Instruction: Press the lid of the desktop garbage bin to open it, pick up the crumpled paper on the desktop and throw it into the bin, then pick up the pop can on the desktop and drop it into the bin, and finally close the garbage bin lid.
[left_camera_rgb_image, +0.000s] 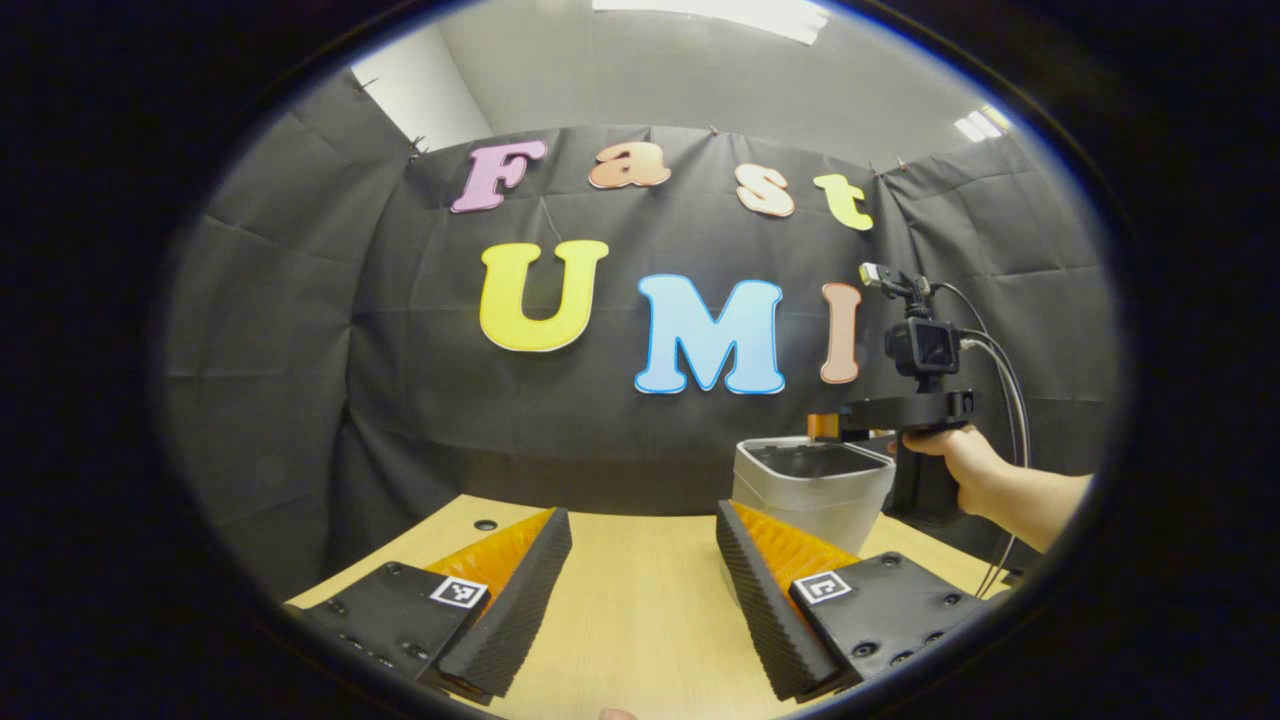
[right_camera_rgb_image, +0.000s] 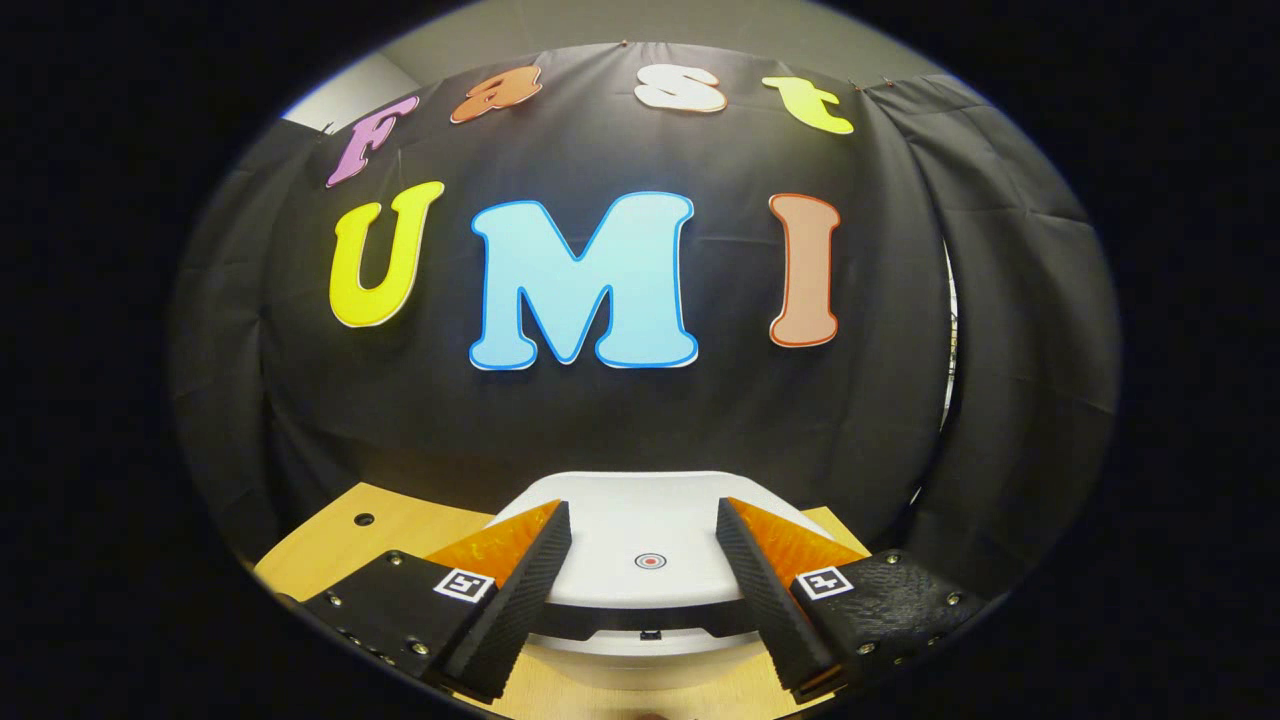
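Right gripper view: your right gripper (right_camera_rgb_image: 643, 560) hangs open, gripping nothing, just over the bin's lid (right_camera_rgb_image: 640, 530), which lies down. You seem at the first or last step; press the round mark (right_camera_rgb_image: 650, 561). Left gripper (left_camera_rgb_image: 643, 590) is open over the table (left_camera_rgb_image: 640, 620). Bin (left_camera_rgb_image: 812, 485) contents: hidden.

White desktop garbage bin (right_camera_rgb_image: 640, 560), upright on wooden desktop (right_camera_rgb_image: 400, 530) at 6 o'clock; lid (right_camera_rgb_image: 645, 545) lying flat (red-ringed button mid-top).

light: bright overhead ceiling panels (left_camera_rgb_image: 720, 12) | focus: sharp | edges: fisheye-bent
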